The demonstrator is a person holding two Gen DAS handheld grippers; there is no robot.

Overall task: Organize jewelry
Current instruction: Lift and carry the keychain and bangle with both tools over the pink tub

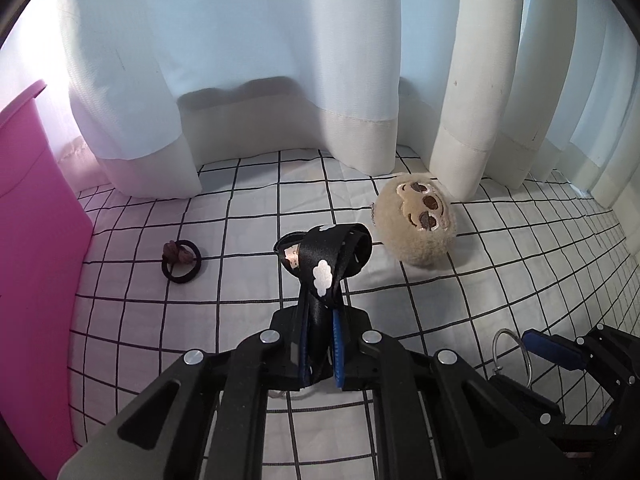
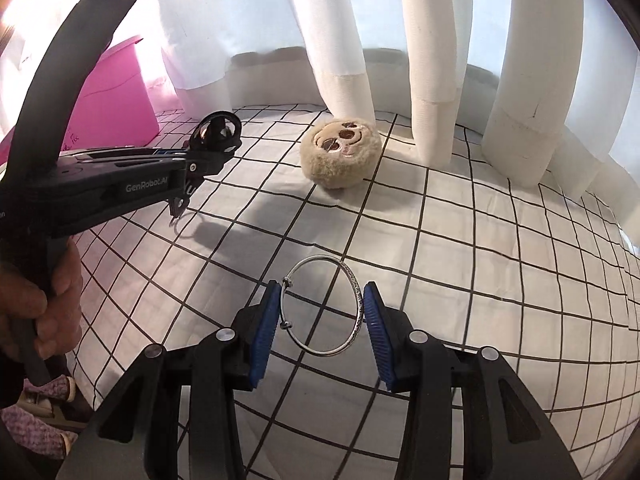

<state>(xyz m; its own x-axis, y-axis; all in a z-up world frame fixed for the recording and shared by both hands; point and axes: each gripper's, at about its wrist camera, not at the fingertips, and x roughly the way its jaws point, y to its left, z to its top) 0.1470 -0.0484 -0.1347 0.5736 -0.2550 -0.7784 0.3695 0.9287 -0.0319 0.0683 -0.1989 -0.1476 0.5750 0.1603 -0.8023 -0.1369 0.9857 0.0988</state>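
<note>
Between our left gripper (image 1: 318, 354) pads: black ribbon bow (image 1: 324, 256), clamped tight, lifted off grid cloth (image 1: 240, 208). Our right gripper (image 2: 322, 320) pinches silver bangle (image 2: 325, 312) across its width, upright so ring won't slip. Pink bin (image 1: 36, 184) at left, likely destination. Hair tie (image 1: 181, 261) and plush sloth charm (image 1: 418, 220) lie unsorted on cloth.

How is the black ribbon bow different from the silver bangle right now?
The black ribbon bow is soft satin with white cloud prints; the silver bangle is a thin rigid metal ring. The bow is pinched flat in the shut left gripper, while the bangle spans the wider-set pads of the right gripper. Both are held above the checked sheet.
</note>
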